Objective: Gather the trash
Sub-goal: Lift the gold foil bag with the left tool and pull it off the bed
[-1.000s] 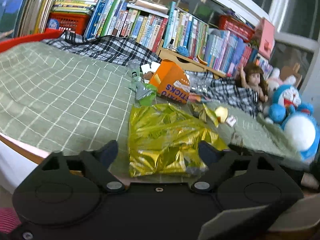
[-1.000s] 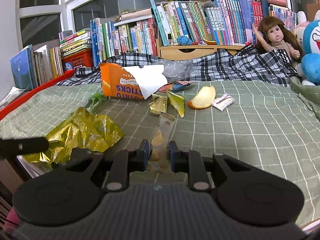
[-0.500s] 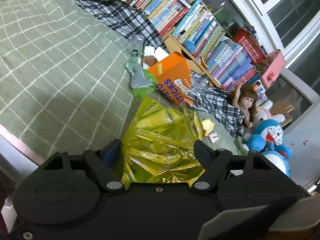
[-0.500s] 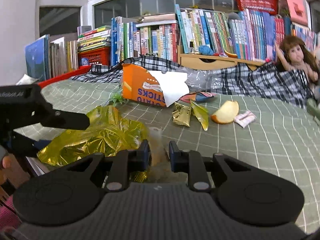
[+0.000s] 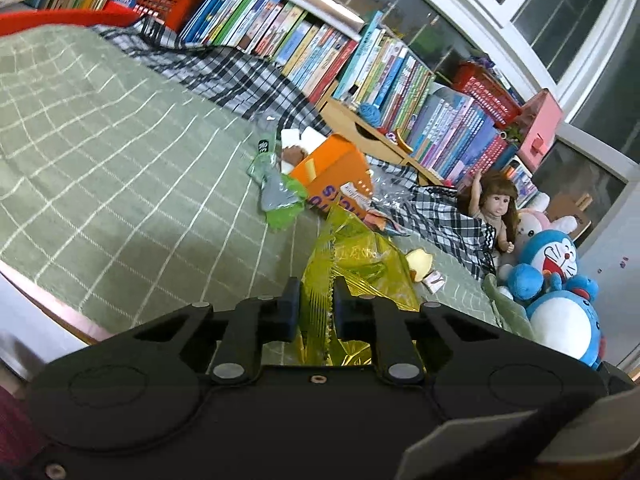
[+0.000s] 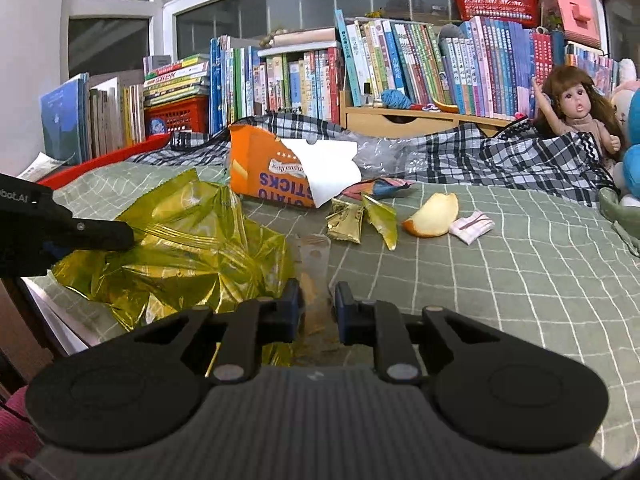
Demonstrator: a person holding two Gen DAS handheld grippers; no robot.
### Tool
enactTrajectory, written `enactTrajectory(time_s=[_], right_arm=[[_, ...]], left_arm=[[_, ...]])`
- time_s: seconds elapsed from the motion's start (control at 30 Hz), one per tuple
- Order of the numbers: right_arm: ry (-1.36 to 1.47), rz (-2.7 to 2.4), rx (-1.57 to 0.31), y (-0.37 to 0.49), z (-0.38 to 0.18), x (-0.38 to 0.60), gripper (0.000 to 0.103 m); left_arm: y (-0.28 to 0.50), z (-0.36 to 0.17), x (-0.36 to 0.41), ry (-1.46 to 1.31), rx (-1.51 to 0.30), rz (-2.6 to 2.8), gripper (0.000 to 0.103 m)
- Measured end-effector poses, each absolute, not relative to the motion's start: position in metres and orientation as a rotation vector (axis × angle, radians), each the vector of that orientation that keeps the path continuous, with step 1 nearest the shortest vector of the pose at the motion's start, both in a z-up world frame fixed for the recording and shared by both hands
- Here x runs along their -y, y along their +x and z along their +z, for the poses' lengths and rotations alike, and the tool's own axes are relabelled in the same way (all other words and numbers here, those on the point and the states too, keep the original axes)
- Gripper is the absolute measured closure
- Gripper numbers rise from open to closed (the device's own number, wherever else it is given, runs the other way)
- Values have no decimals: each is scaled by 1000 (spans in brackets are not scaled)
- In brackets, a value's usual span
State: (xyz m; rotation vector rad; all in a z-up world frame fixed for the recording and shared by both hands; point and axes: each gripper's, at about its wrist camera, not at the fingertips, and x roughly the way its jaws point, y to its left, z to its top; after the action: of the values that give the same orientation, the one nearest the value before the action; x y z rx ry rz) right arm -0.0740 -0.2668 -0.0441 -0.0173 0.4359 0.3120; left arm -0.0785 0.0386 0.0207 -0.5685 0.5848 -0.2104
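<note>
Left gripper [image 5: 314, 304] jaws just closed, clamped on edge of gold foil bag [image 5: 356, 264], bag extending ahead of fingertips over green checked cloth [image 5: 120, 184], right gripper [image 6: 318, 306] closed on clear wrapper [image 6: 314, 264], orange box [image 6: 268, 172] beyond, apple slice [image 6: 432, 216] ahead right.

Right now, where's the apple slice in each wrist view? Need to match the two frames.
Left wrist: apple slice sits right of centre, just right of the yellow foil bag that the left gripper pinches.
Right wrist: apple slice lies right of centre on the green checked cloth, beside a small white wrapper.
Shared landmark: the orange potato sticks box.
</note>
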Motion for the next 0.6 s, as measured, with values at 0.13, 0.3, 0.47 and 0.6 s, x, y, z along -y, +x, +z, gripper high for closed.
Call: enactTrajectory(time_s=[0.13, 0.3, 0.47, 0.6], right_arm=[[-17, 309, -424, -78, -42, 269, 80], [1, 294, -425, -81, -41, 276, 80], [34, 301, -420, -90, -38, 282, 80], [55, 317, -414, -102, -35, 284, 80]], left_arm=[[-85, 28, -39, -548, -563, -209, 88], [-93, 38, -44, -534, -525, -193, 88], [-103, 52, -49, -528, -489, -212, 88], [-120, 60, -47, -491, -467, -229, 88]])
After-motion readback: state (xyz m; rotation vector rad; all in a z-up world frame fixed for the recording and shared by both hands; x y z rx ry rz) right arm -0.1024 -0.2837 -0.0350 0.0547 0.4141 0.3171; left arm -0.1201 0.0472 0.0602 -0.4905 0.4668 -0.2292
